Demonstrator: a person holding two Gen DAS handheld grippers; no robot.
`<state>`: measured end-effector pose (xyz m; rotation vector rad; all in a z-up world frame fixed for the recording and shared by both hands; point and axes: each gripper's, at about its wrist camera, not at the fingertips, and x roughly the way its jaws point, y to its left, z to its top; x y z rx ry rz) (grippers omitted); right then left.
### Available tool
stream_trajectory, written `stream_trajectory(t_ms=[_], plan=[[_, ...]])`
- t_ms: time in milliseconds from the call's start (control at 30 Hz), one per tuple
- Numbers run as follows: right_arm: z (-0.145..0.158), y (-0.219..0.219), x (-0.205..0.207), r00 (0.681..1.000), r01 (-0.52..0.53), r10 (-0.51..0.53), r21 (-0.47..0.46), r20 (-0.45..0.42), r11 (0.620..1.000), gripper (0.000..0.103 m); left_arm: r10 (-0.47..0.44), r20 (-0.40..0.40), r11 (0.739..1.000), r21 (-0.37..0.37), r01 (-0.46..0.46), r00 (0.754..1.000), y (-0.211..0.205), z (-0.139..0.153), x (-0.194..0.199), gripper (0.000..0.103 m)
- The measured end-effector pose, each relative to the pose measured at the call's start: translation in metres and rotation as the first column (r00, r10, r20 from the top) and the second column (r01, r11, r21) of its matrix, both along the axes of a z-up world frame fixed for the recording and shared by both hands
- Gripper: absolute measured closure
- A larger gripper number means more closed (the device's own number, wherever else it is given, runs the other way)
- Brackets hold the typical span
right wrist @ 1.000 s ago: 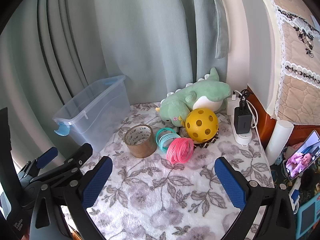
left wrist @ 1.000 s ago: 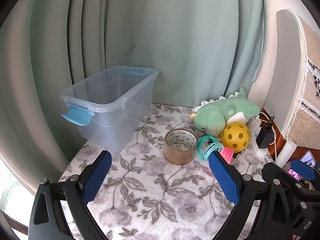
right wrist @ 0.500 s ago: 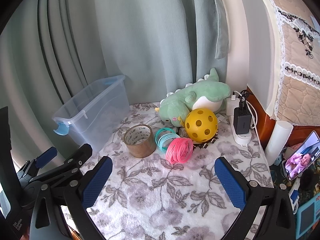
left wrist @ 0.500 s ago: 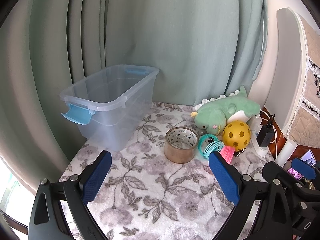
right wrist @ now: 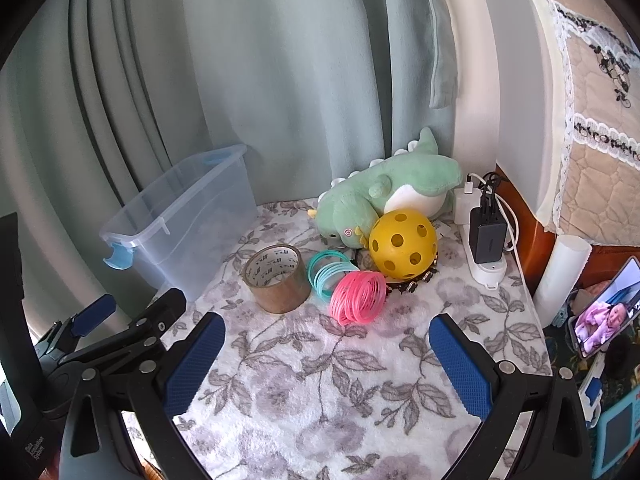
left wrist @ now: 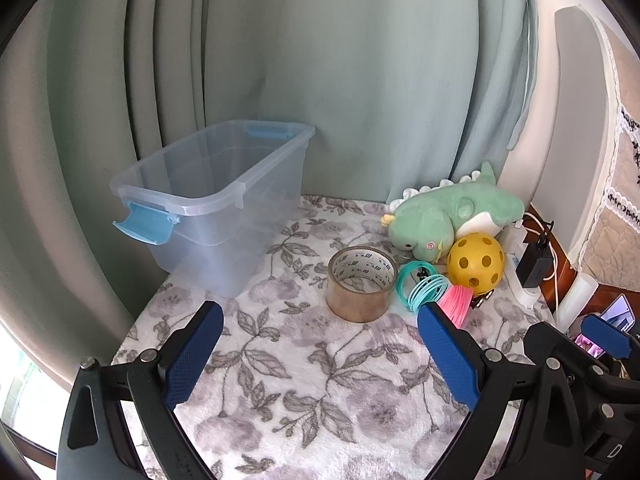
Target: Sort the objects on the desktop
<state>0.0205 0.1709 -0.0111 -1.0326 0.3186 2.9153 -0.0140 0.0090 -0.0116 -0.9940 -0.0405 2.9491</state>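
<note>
A: Where do the two claws stand?

B: The left claw (left wrist: 318, 318) hangs over the near part of the counter (left wrist: 304, 392), its blue pads spread wide with nothing between them. The right claw (right wrist: 326, 330) is just as wide apart and holds nothing either; it sits beside the left one, over the near edge.

A: And the things to sort?

B: All clustered toward the far right corner of the counter. The roll of brown tape (right wrist: 277, 278) stands on its side-wall, hole up, nearest the middle. Just right of it lie the teal spring rings (right wrist: 329, 274), and the pink spring rings (right wrist: 358, 297) touch them on the near side. The yellow holed ball (right wrist: 402, 243) rests behind those, against the green plush dinosaur (right wrist: 384, 196), which lies by the curtain (right wrist: 280, 80).

A: The bin?

B: The clear storage bin (left wrist: 216, 204) with blue latches stands at the far left corner, open-topped and with nothing visible inside. A white power strip (right wrist: 486, 264) with a black charger runs along the right edge.
</note>
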Motion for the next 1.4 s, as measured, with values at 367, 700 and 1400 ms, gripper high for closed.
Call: stream_trajectory(t_ms=[367, 700, 1400], plan=[[-0.023, 0.02, -0.026, 0.999, -0.014, 0.016, -0.035, 0.042, 0.999, 0.0, -0.049, 0.08, 0.998, -0.031, 0.051, 0.996, 0.013, -0.027, -0.039, 0.005], [-0.067, 0.06, -0.072, 0.989, 0.034, -0.011, -0.15, 0.149, 0.988, 0.013, -0.171, 0.183, 0.985, 0.033, 0.168, 0.968, 0.039, -0.053, -0.094, 0.005], [-0.11, 0.062, -0.117, 0.971, -0.042, 0.11, -0.299, 0.214, 0.953, 0.048, -0.544, 0.31, 0.839, 0.163, 0.52, 0.78, 0.102, -0.066, -0.189, 0.017]])
